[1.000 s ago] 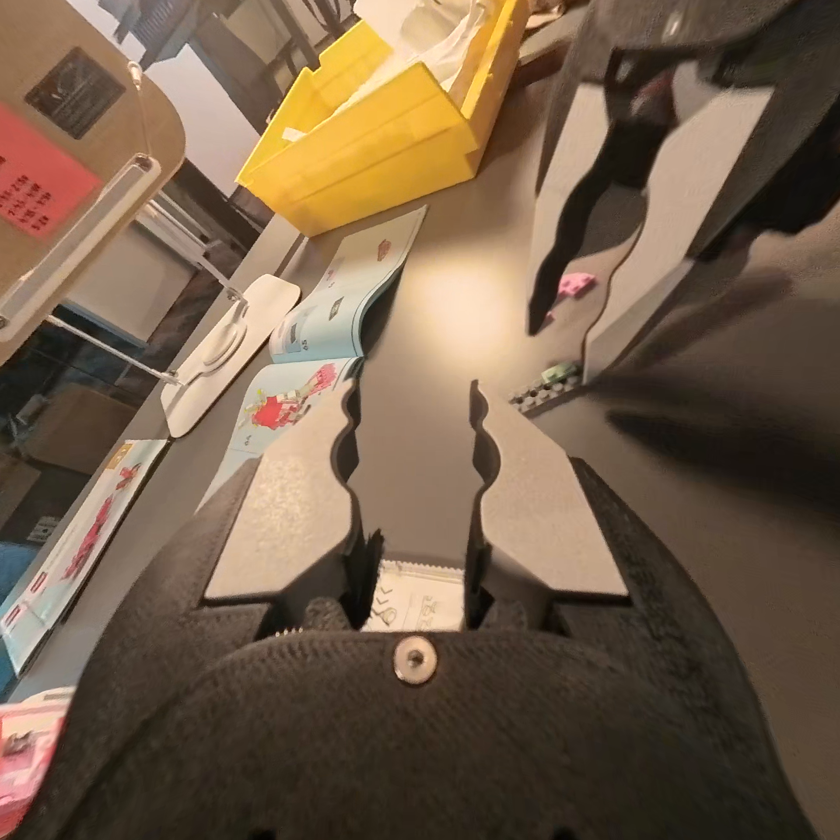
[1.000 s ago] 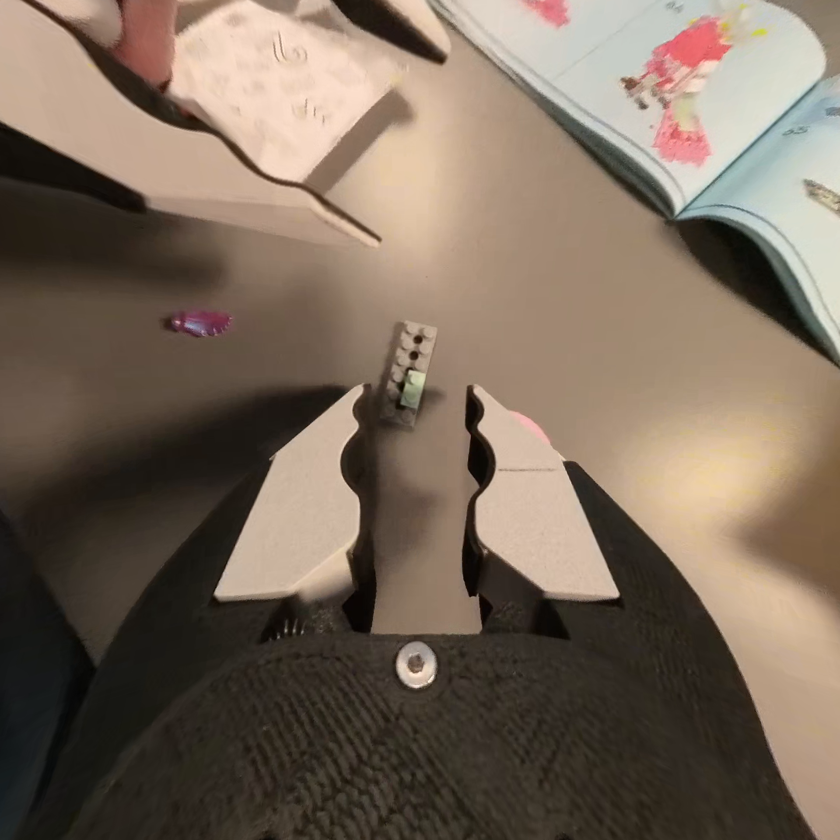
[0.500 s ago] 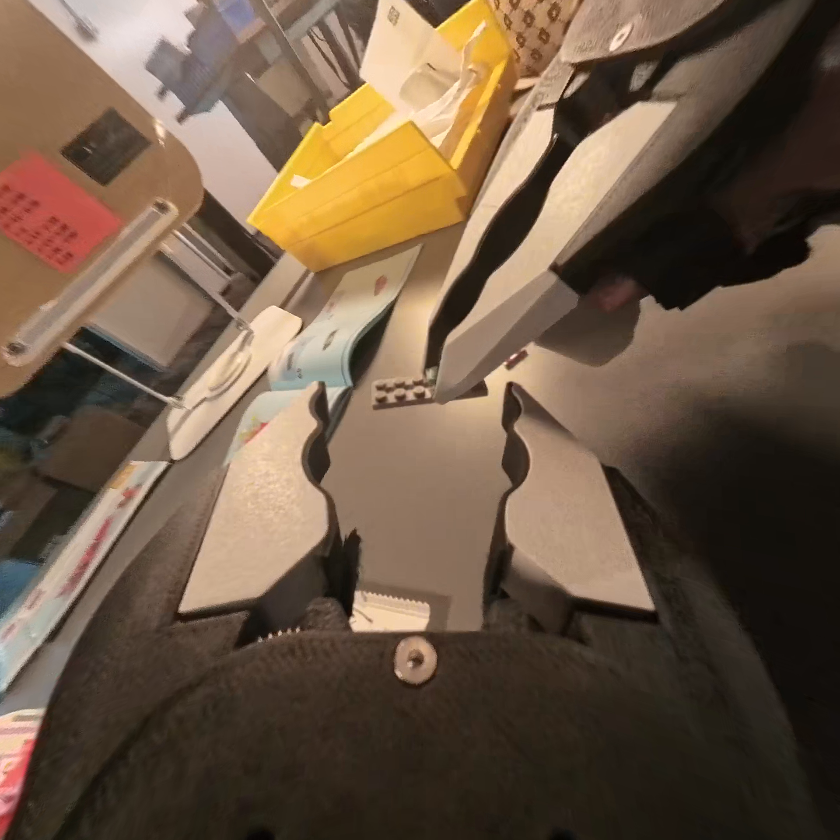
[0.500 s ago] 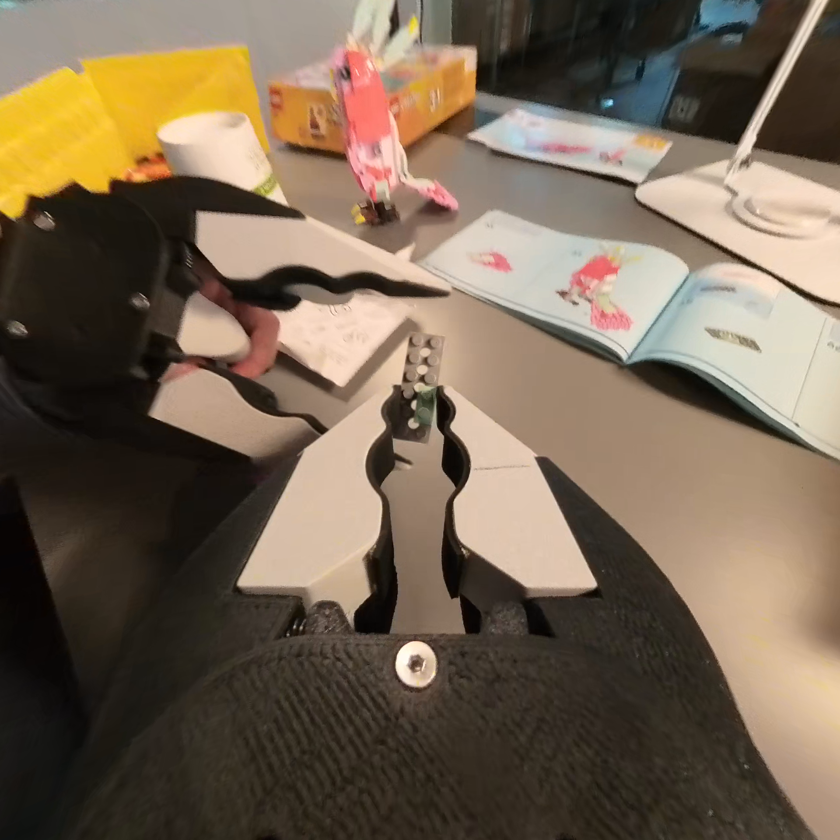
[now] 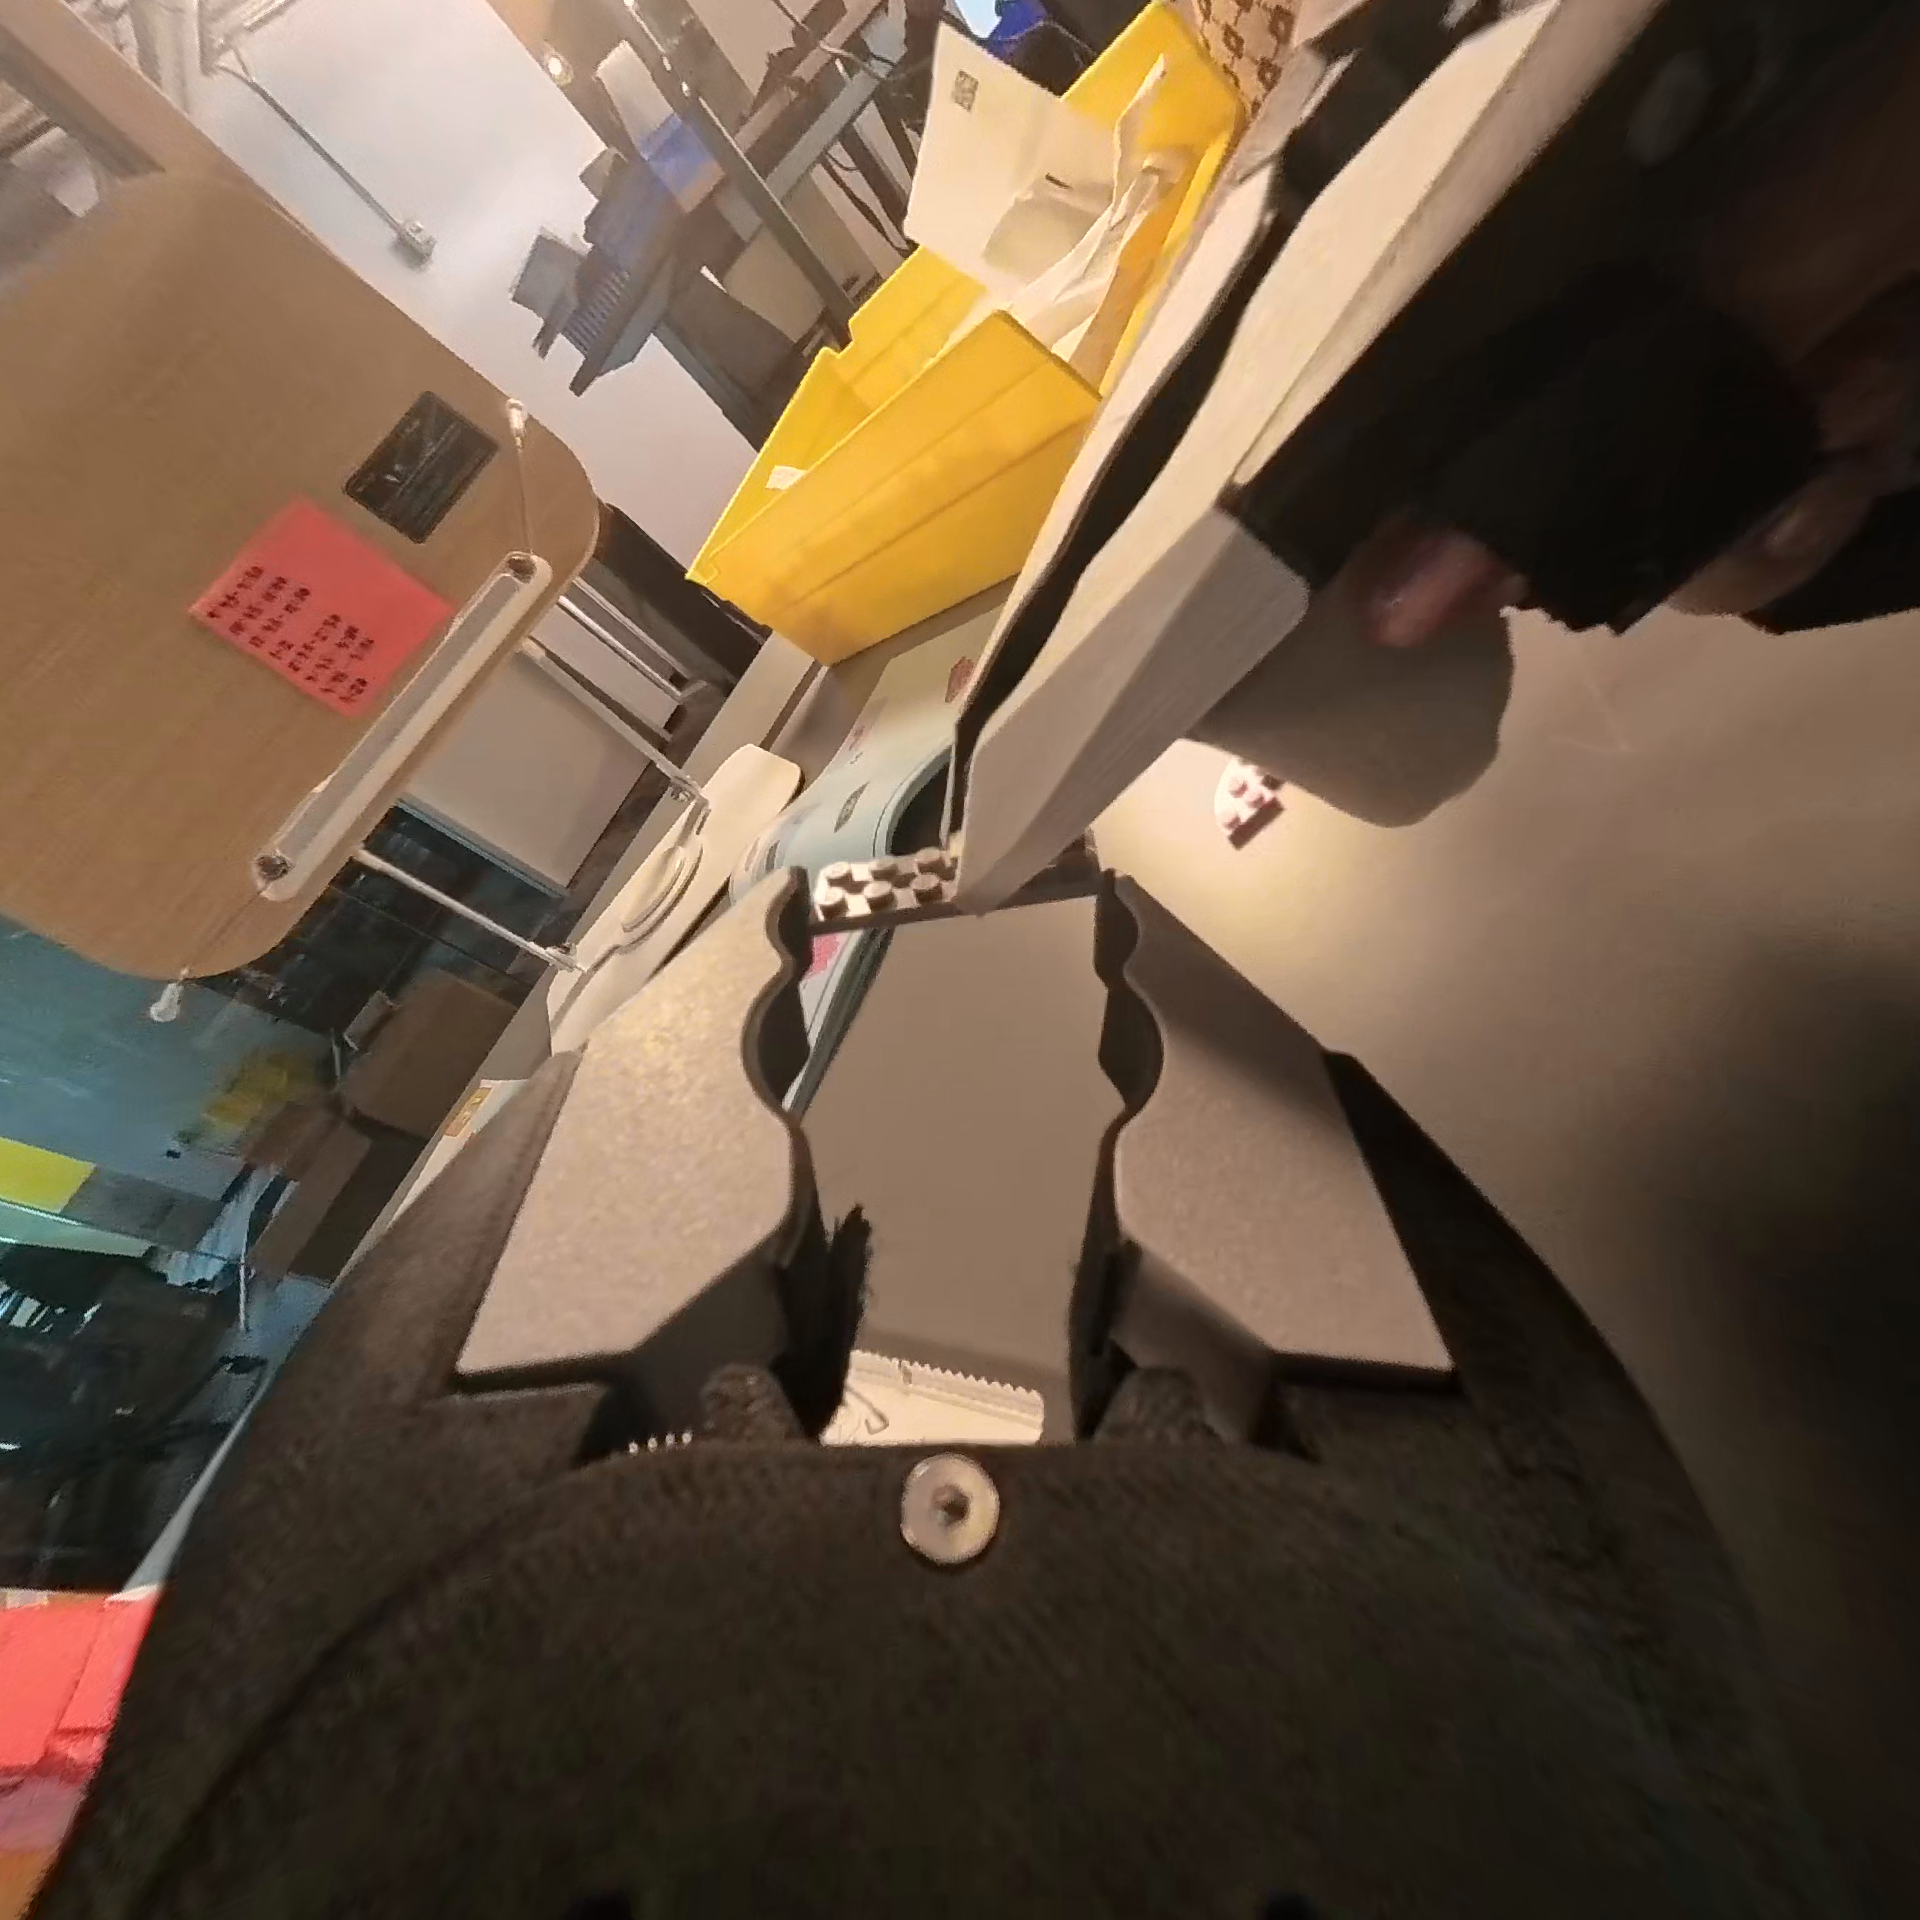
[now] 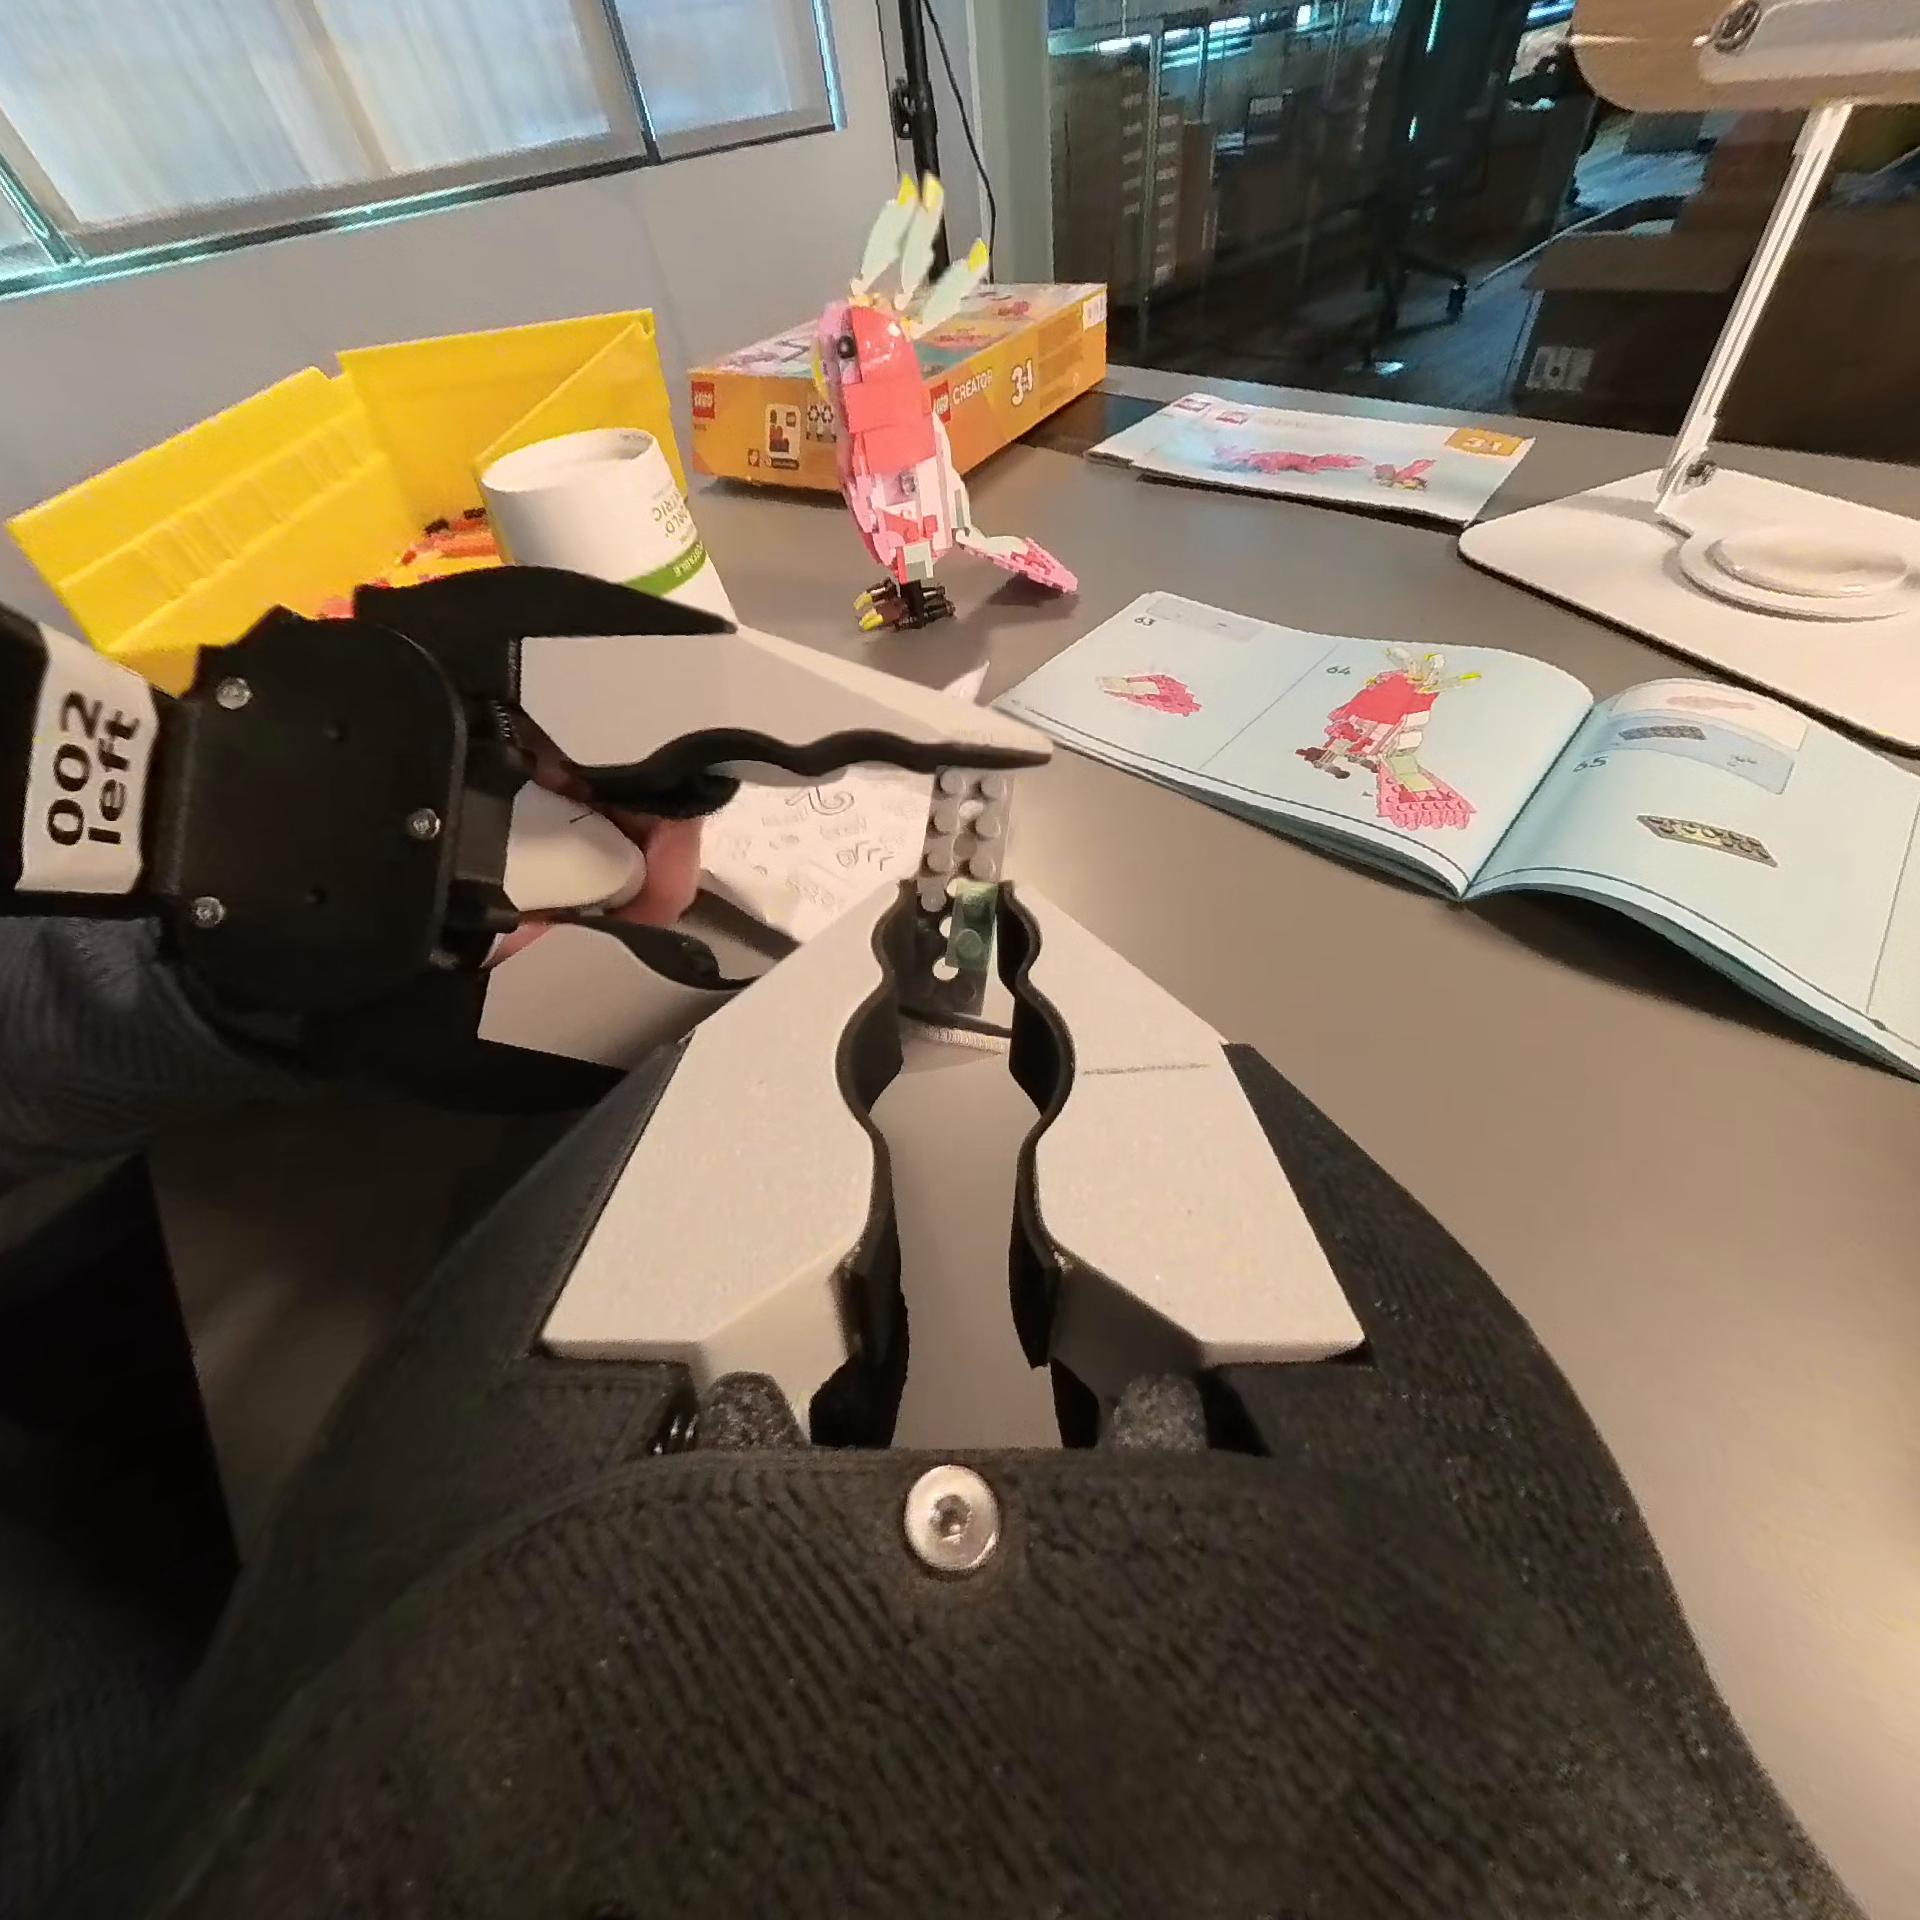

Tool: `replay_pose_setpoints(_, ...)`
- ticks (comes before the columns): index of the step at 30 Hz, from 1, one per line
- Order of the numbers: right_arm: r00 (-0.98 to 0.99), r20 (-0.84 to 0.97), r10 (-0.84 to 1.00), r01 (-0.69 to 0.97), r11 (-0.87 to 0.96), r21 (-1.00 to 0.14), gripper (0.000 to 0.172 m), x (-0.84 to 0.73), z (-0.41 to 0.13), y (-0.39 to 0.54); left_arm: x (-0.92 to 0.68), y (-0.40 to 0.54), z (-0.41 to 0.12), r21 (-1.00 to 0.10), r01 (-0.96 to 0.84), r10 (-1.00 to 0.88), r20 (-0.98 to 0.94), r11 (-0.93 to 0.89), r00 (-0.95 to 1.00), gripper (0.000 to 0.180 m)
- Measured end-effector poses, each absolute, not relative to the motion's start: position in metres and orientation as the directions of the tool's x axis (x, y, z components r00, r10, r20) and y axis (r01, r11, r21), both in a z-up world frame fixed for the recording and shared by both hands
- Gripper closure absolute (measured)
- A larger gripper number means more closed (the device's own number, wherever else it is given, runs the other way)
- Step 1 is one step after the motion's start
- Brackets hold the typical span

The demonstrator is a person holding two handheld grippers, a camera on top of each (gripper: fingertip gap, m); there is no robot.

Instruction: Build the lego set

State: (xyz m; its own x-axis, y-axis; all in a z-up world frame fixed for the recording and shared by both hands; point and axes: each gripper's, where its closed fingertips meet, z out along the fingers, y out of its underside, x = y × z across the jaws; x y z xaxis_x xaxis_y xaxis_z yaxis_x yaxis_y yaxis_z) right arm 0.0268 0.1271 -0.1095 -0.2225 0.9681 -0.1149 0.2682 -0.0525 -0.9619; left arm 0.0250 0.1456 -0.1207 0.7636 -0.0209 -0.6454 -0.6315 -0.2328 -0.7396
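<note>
At the far left of the right wrist view stood the yellow bins (image 6: 312, 488) with a white paper cup (image 6: 613, 520) in front; just right of them the left gripper (image 6: 862, 831) reached in from the side with its fingers (image 6: 790, 696) spread apart, the upper tip touching the far end of the grey studded plate (image 6: 971, 831) and the lower one clear of it; under it lay a printed white sheet (image 6: 831, 842); the right gripper (image 6: 956, 935) was clamped on the near end of that plate, both pads pressing its edges, a small pale-green piece (image 6: 971, 920) sitting on it, the plate raised above the grey table (image 6: 1351, 1091); behind stood a pink brick parrot (image 6: 899, 457) before an orange box (image 6: 987, 395); rightward lay an open instruction booklet (image 6: 1455, 769), a closed booklet (image 6: 1320, 457) and a white lamp base (image 6: 1714, 582).
</note>
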Motion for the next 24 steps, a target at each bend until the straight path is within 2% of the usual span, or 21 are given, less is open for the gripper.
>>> replay_pose_setpoints(5, -0.217, -0.079, 0.973, 0.246, -0.024, -0.969, 0.159, 0.027, -0.106, 0.127, 0.024, 0.146, -0.117, -0.735, -0.637, 0.008, -0.657, -0.233, 0.754, 0.127)
replay_pose_setpoints(10, -0.243, -0.160, 0.957, 0.222, -0.105, -0.969, 0.159, 0.028, -0.099, 0.125, 0.026, 0.144, -0.109, -0.750, -0.631, 0.010, -0.646, -0.197, 0.764, 0.128)
replay_pose_setpoints(15, -0.341, -0.368, 0.865, 0.180, -0.324, -0.929, 0.158, 0.032, -0.081, 0.118, 0.035, 0.138, -0.089, -0.856, -0.515, 0.004, -0.516, -0.056, 0.857, 0.127)
replay_pose_setpoints(18, -0.401, -0.488, 0.776, 0.183, -0.454, -0.872, 0.159, 0.034, -0.073, 0.113, 0.039, 0.133, -0.079, -0.881, -0.472, -0.011, -0.472, 0.031, 0.881, 0.127)
replay_pose_setpoints(24, -0.444, -0.556, 0.702, 0.128, -0.565, -0.815, 0.159, 0.033, -0.062, 0.112, 0.039, 0.129, -0.065, -0.884, -0.455, 0.064, -0.451, 0.109, 0.890, 0.123)
